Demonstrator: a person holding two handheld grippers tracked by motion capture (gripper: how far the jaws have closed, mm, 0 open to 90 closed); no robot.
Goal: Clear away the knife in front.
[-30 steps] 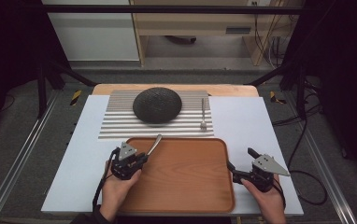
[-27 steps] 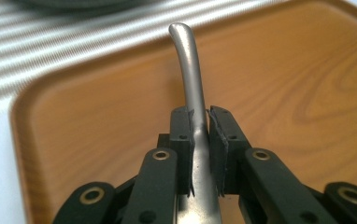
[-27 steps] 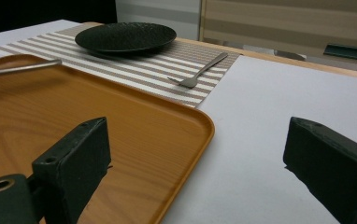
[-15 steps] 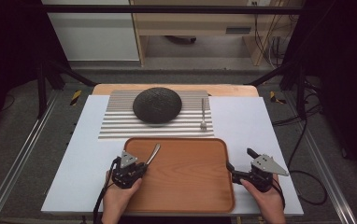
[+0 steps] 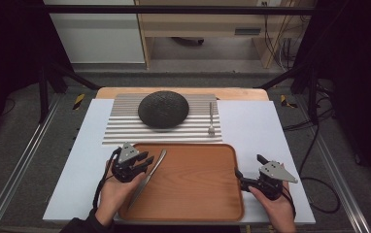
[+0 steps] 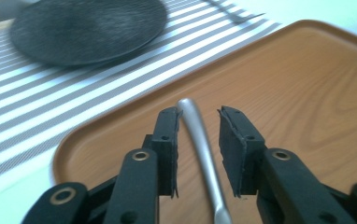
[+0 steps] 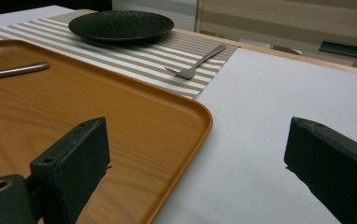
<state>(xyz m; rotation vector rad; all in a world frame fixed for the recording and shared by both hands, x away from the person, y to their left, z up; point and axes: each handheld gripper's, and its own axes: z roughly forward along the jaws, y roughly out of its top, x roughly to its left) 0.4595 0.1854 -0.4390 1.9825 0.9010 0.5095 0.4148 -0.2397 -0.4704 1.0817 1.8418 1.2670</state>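
Note:
A silver knife [image 5: 149, 177] lies slantwise on the left part of the wooden tray [image 5: 198, 194]. My left gripper [image 5: 145, 161] hovers over the knife's far end; its jaws have just been opening. In the left gripper view the knife [image 6: 204, 158] runs between the black pads [image 6: 167, 135] with a gap on each side, so the left gripper [image 6: 198, 114] is open and the knife rests on the tray [image 6: 307, 93]. My right gripper [image 5: 249, 166] sits at the tray's right edge, open wide and holding nothing. In its own view the right gripper [image 7: 197, 126] spans the tray rim [image 7: 200, 116].
Beyond the tray lies a striped placemat [image 5: 125, 131] with a dark round plate [image 5: 163, 108] and a fork [image 5: 211, 119] to its right. A white sheet [image 5: 256, 126] covers the tabletop. Dark frame posts stand at both sides.
The left gripper held the knife tilted over the tray's far left corner. Now the knife lies flat on the tray, the jaws have parted and the gripper has lifted slightly. The right gripper stayed put.

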